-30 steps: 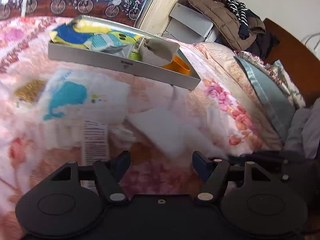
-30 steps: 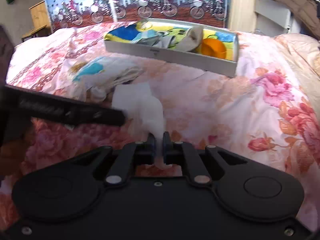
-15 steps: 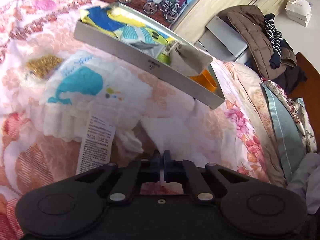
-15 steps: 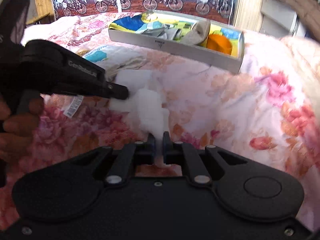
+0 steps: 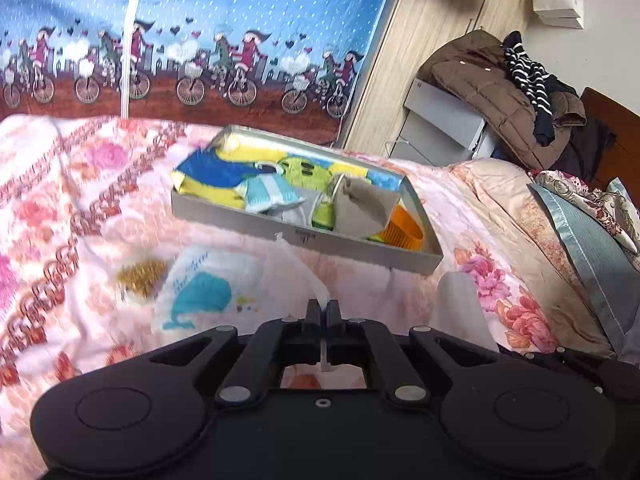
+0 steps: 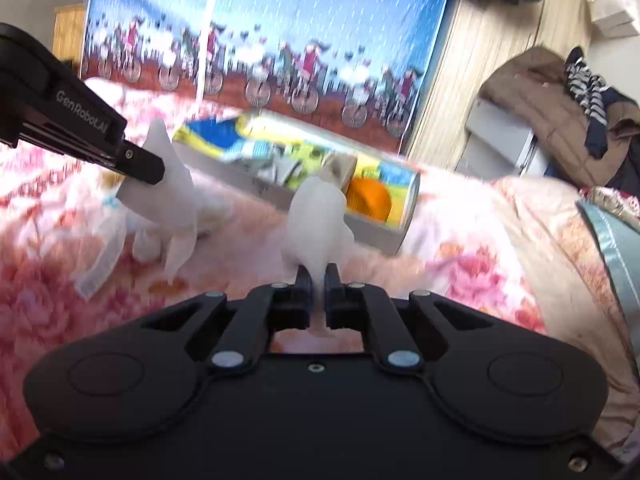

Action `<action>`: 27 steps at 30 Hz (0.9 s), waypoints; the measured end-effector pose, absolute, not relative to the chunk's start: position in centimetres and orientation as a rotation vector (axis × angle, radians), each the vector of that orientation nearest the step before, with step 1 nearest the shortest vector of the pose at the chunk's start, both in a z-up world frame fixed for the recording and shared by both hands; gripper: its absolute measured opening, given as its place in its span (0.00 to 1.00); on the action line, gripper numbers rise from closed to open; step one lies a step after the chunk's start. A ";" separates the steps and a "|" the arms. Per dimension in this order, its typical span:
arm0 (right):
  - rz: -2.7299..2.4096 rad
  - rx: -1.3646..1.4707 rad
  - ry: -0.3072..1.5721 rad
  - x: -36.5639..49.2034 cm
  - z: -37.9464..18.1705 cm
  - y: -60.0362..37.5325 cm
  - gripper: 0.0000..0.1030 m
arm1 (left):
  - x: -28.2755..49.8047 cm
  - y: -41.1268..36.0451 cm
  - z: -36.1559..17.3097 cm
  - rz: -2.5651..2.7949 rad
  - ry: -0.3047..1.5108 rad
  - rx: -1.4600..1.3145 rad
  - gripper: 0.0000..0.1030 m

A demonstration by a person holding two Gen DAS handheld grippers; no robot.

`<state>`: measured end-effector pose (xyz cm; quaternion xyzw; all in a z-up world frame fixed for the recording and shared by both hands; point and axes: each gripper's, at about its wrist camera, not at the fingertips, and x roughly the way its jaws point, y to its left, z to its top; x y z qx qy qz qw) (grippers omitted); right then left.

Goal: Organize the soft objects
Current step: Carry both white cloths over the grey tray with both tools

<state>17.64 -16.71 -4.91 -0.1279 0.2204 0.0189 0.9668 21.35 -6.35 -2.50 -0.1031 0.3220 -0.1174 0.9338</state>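
left claw [image 5: 323,305]: mine, pinched tight on one end of the white cloth [image 6: 176,196]. Jaws just snapped together on it, no gap left that I can see.
right claw [image 6: 316,276]: also mine, clamped on the other end of that cloth, a puffy white lump bunched up right in front of the tips.
white cloth: looks like one thin piece strung between both claws and lifted off the bedspread [image 5: 400,284], though the right view is blurry so I can't swear it's one piece. From the right camera it sits just in front of the tray [image 5: 304,236], left end a bit higher, a corner dangling down.
tray: grey, shallow, on the bedspread, already stuffed with blue and yellow fabric plus a beige cloth [image 5: 364,204] and something orange [image 5: 402,232] at its right end.
whale towel [image 5: 204,292]: white with a teal whale, flat on the bedspread just in front of the tray, toward its left end.
coat pile [image 5: 492,92]: brown jacket heap well to the right of the tray, off the bed.
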 end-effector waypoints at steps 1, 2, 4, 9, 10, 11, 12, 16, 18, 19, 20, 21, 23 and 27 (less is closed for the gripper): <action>0.037 -0.256 0.430 17.6 -4.7 -16.7 0.02 | 21.3 -6.4 -2.0 -0.242 0.649 -0.195 0.01; 0.037 -0.253 0.415 17.6 -4.5 -16.8 0.02 | 21.2 -6.5 -1.4 -0.244 0.641 -0.175 0.01; 0.037 -0.248 0.391 17.9 -4.2 -16.9 0.02 | 21.2 -6.6 -0.4 -0.246 0.627 -0.138 0.01; 0.047 -0.250 0.322 19.1 -3.8 -16.3 0.02 | 22.3 -6.8 2.4 -0.255 0.586 -0.076 0.01; 0.047 -0.254 0.314 19.4 -3.9 -16.2 0.02 | 22.7 -6.8 2.8 -0.256 0.578 -0.072 0.01; 0.044 -0.265 0.302 20.0 -3.9 -15.8 0.02 | 23.3 -6.9 3.1 -0.255 0.571 -0.068 0.01; 0.041 -0.272 0.293 20.4 -3.9 -15.7 0.02 | 23.9 -6.9 3.3 -0.255 0.563 -0.064 0.01; 0.021 -0.270 0.238 23.4 -3.3 -15.9 0.02 | 27.1 -7.0 3.6 -0.255 0.553 -0.067 0.01; 0.015 -0.260 0.225 25.6 -3.2 -16.1 0.02 | 29.1 -6.9 3.6 -0.255 0.557 -0.095 0.01; 0.015 -0.253 0.225 26.8 -3.2 -16.2 0.02 | 30.4 -6.9 3.6 -0.252 0.559 -0.109 0.01; 0.016 -0.245 0.226 28.0 -3.2 -16.4 0.02 | 31.4 -6.9 3.5 -0.249 0.556 -0.116 0.01; 0.017 -0.236 0.227 28.9 -3.3 -16.6 0.02 | 32.6 -7.1 3.5 -0.246 0.552 -0.115 0.01; 0.018 -0.219 0.235 30.4 -3.6 -16.8 0.02 | 34.5 -7.6 3.4 -0.243 0.541 -0.103 0.01; 0.026 -0.165 0.251 32.9 -4.8 -17.2 0.02 | 38.3 -8.9 2.6 -0.245 0.527 -0.100 0.01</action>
